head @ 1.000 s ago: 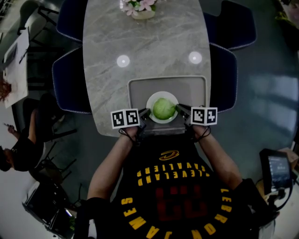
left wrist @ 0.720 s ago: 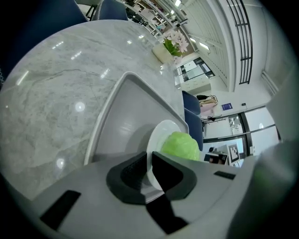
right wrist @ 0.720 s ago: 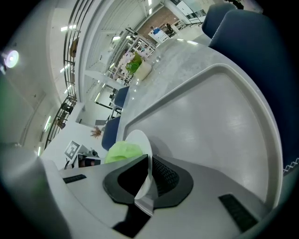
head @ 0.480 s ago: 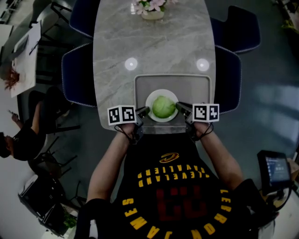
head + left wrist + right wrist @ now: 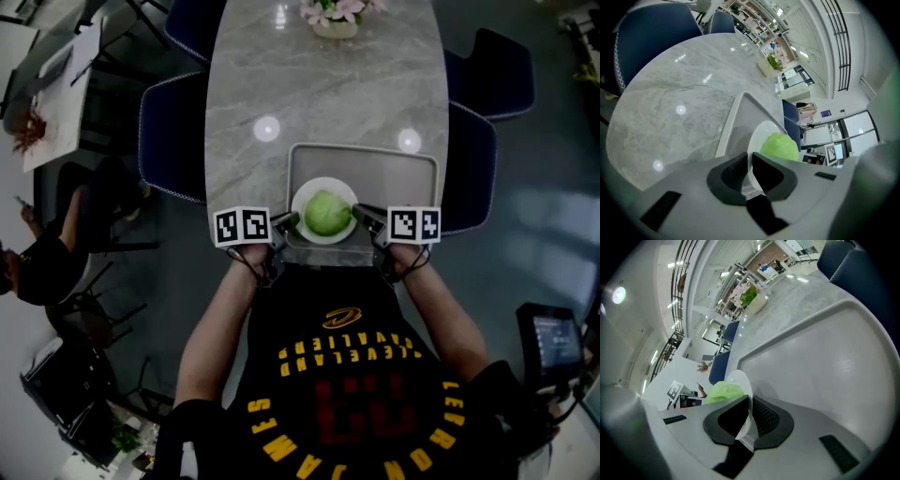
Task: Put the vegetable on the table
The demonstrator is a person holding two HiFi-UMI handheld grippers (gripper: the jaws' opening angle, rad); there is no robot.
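A pale green cabbage-like vegetable (image 5: 327, 213) sits on a white plate (image 5: 304, 199) over the near part of a grey tray (image 5: 394, 169) on the marble table (image 5: 319, 84). My left gripper (image 5: 290, 221) is shut on the plate's left rim, and my right gripper (image 5: 361, 215) is shut on its right rim. In the left gripper view the plate's rim (image 5: 757, 138) runs between the dark pads (image 5: 733, 171), with the vegetable (image 5: 780, 146) behind. In the right gripper view the plate (image 5: 740, 380) is pinched the same way, the vegetable (image 5: 723, 392) to its left.
A flower pot (image 5: 336, 17) stands at the table's far end. Dark blue chairs (image 5: 173, 136) line both long sides, one at the right (image 5: 469, 159). A seated person (image 5: 42, 272) is at the far left, and a screen device (image 5: 553, 342) at the lower right.
The head view has shifted, so the table and tray appear further right and lower. Both grippers keep their hold on the plate, which stays over the tray's near end.
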